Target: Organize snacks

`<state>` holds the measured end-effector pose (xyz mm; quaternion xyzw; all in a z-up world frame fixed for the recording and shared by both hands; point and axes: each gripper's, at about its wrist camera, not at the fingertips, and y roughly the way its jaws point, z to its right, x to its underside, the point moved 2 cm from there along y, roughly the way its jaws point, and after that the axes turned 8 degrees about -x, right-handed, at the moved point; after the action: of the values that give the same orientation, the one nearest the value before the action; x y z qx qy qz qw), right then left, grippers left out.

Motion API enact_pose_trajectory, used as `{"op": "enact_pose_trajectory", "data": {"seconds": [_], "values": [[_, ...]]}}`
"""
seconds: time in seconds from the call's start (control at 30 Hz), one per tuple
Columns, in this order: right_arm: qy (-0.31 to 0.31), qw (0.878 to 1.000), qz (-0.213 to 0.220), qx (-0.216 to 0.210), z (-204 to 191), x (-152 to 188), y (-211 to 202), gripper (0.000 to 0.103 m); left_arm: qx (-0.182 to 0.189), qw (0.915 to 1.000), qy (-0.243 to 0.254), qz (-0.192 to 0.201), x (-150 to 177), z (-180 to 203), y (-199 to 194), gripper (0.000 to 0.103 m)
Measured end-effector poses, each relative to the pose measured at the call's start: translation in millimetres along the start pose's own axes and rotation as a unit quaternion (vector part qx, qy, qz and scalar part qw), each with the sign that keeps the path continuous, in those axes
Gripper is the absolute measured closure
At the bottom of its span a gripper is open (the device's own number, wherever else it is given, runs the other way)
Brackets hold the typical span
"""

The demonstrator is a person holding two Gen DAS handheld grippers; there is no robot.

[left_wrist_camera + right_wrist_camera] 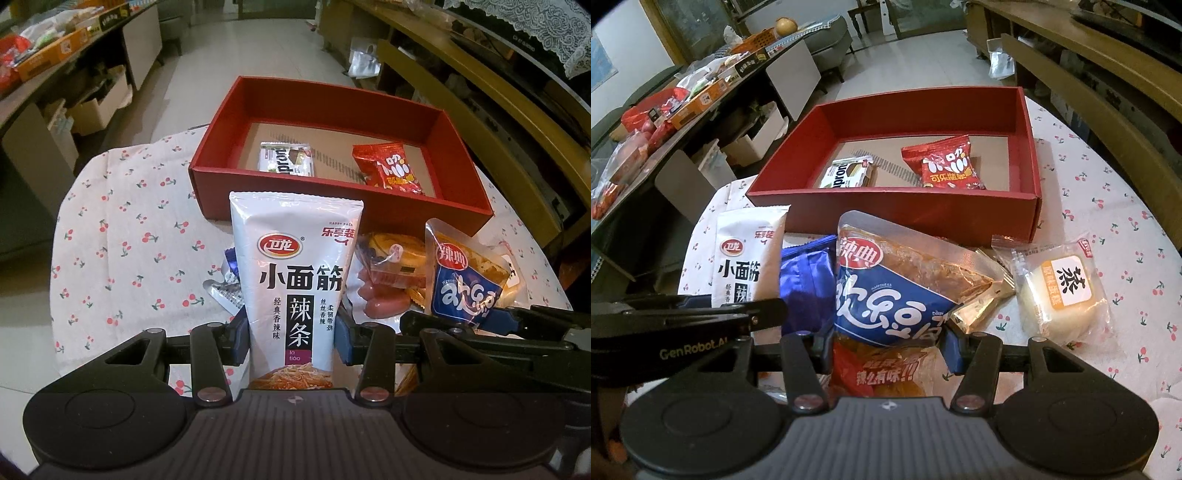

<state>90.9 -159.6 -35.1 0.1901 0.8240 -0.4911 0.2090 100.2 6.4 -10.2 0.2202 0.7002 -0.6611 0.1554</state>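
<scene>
My left gripper (291, 338) is shut on a white latiao packet (293, 280), held upright in front of the red box (332, 199); the packet also shows in the right wrist view (746, 258). My right gripper (886, 349) is shut on a blue and orange spicy snack pouch (897, 291), also seen in the left wrist view (465, 284). The red box (897, 210) holds a white wafer packet (849, 173) and a red snack bag (947, 164). On the cloth lie a steamed cake packet (1063, 288), a blue packet (809, 280), a gold packet (979, 306) and sausages (384, 302).
The round table wears a cherry-print cloth (129, 229). A dark side table (683, 110) loaded with snacks and boxes stands to the left. Wooden shelving (1089, 85) runs along the right. Tiled floor (258, 48) lies beyond the box.
</scene>
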Motion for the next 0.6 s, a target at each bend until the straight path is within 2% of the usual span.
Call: {"op": "enact_pose_trajectory", "data": {"seconds": [0.6], "values": [[-0.001,1.000,0.018,0.006,-1.7,-5.5,-8.5,0.043,-0.012,0.9995,0.009,0.027,-6.5,6.8,-8.9,0.052]]}}
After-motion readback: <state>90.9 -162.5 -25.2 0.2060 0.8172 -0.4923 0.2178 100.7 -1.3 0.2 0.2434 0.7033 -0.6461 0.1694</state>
